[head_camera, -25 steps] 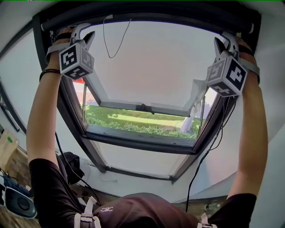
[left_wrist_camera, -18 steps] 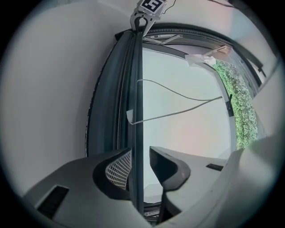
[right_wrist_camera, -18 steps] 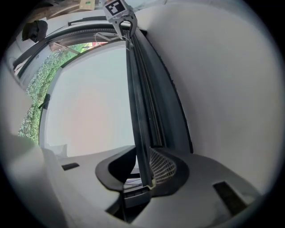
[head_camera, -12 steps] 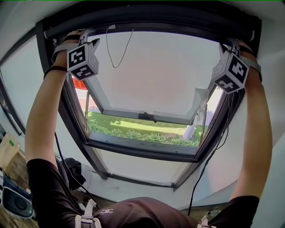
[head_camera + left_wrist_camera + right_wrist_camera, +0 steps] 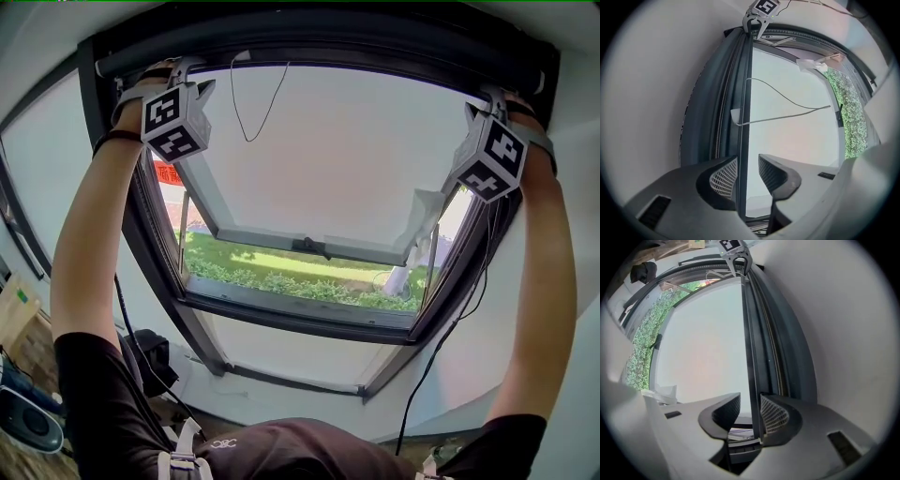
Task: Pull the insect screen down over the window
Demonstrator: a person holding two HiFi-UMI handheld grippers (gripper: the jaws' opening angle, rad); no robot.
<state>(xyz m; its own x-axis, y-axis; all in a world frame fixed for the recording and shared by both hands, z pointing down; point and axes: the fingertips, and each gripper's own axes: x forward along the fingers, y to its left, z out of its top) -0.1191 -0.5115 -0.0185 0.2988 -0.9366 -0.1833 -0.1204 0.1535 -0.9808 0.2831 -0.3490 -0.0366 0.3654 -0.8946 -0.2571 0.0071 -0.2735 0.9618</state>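
Insect screen bar (image 5: 319, 45) runs dark along the top of the window frame (image 5: 150, 253), from the left tongs (image 5: 192, 80) across to the right tongs (image 5: 480, 101). Both arms are raised, with 1 pair of tongs at each upper corner. In the left gripper view the left tongs (image 5: 749, 173) stand part open, having just been opening. The bar (image 5: 744, 140) passes between the 2 jaws, close against the pale ribbed pad (image 5: 724, 176), with a clear gap to the dark pad (image 5: 771, 173), so nothing is clamped. The right tongs (image 5: 750, 413) show the same, mirrored: jaws just been opening and now apart, the bar (image 5: 752, 357) just beside the pale pad (image 5: 773, 416), daylight between it and the dark pad (image 5: 724, 413). Each gripper view catches the other tongs at the far end of the bar (image 5: 759, 14) (image 5: 736, 254). A thin cord (image 5: 253, 103) hangs in a loop from the bar, nearer the left tongs. Well below both tongs the window sash (image 5: 309, 239) is swung outward, with green lawn (image 5: 281, 277) under it. A black cable (image 5: 441, 347) drops from the right tongs along the frame.
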